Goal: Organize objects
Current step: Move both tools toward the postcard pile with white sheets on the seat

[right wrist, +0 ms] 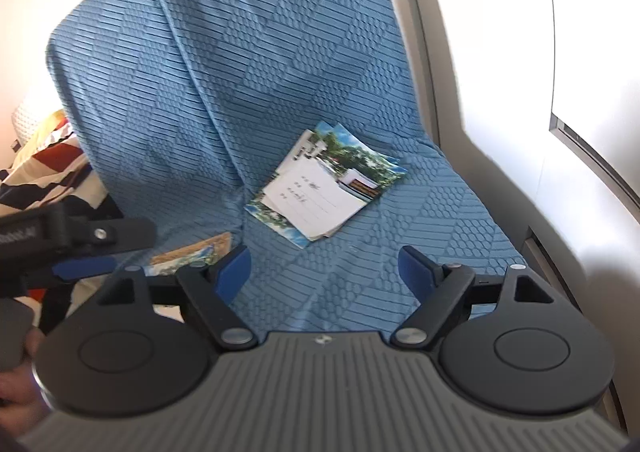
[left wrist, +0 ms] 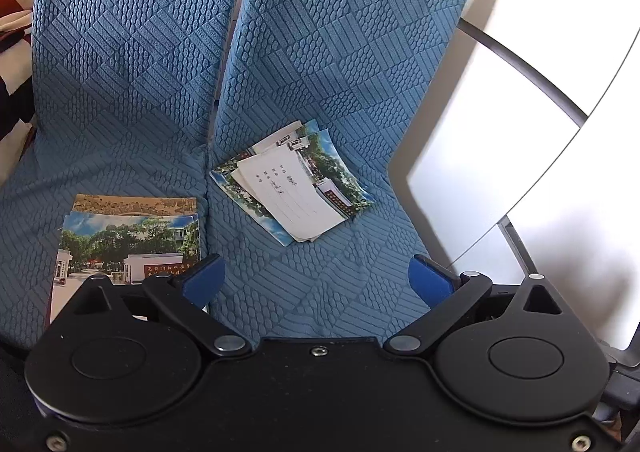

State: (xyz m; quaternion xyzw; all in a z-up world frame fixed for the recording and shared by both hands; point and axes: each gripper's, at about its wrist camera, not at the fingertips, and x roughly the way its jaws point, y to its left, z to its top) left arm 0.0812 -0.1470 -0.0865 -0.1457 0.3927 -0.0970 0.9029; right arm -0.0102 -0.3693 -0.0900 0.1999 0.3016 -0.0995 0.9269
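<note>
Both hand-held grippers, left and right, wide open, empty; cards on sofa.

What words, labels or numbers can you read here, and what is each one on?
"...bbit.AI", start cut off: on the left gripper handle, right wrist view.
Red sign with pale characters: on the near postcard, too small to read.
Handwritten lines: on the white card atop the loose pile, too blurred to read.
Nothing else legible.

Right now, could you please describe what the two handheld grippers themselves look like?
Both are matte black with round side discs, silver pivot rivets and blue finger pads. The left gripper has a plain black body; the right gripper has a ribbed grey one.
</note>
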